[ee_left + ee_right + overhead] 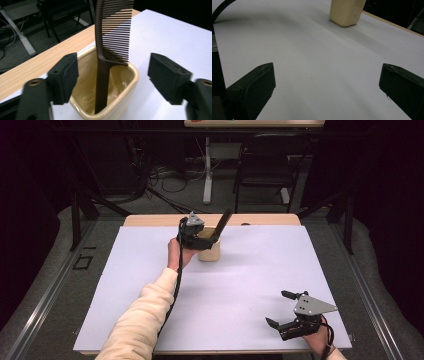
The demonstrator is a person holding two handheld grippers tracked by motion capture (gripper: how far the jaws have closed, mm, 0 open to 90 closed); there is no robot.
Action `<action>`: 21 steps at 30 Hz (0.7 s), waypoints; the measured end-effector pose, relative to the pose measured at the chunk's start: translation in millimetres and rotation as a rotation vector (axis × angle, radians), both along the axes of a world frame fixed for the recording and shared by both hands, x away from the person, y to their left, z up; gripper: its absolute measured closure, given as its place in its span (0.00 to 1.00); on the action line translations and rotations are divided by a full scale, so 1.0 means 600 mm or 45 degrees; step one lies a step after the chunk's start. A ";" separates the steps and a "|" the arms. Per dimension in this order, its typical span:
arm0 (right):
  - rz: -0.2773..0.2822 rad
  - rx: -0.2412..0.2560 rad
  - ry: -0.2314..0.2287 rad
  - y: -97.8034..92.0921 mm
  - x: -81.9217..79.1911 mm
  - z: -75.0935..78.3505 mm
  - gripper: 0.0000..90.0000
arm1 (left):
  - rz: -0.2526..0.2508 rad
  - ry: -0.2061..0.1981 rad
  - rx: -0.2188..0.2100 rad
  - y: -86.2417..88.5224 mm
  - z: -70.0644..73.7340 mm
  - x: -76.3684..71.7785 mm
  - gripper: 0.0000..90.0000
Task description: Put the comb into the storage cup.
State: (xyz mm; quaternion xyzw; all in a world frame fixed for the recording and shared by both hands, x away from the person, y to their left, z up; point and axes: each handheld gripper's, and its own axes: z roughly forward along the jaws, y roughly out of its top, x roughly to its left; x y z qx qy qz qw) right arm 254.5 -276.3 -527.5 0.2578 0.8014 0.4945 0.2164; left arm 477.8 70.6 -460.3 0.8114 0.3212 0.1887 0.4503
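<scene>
My left gripper (202,236) sits at the far side of the counter (150,285), right at the cream cup (210,251). In the left gripper view its jaws stand wide apart, one on each side of the cup (117,95), holding nothing. The dark comb (110,47) stands handle-down inside the cup, teeth up, leaning against the rim and sticking out well above it; in the high view the comb (223,222) tilts to the right over the cup. The jaws touch neither comb nor cup as far as I can tell.

I judge that the step in hand is either the release of the comb into the cup or the reach to take it; the pictures alone do not settle which. A grasp calls for the jaws to close on the handle just above the rim; a retreat calls for a straight pull back that clears the teeth.

My right gripper (285,309) rests at the near right corner, well apart from the cup, jaws spread wide and empty.
</scene>
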 end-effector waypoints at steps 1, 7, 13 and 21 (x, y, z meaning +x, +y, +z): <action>0.000 0.002 -0.001 0.000 0.000 0.000 0.00 | -0.005 0.002 0.009 0.001 0.002 -0.002 0.25; -0.001 0.002 -0.002 0.000 -0.001 0.000 0.00 | -0.036 0.021 0.010 0.009 0.013 -0.009 0.12; 0.002 0.002 -0.001 0.001 -0.001 0.000 0.00 | -0.067 0.059 0.068 0.015 0.026 -0.021 0.00; -0.002 0.001 0.002 -0.001 -0.003 0.000 0.00 | -0.095 0.057 0.126 0.031 0.040 -0.049 0.00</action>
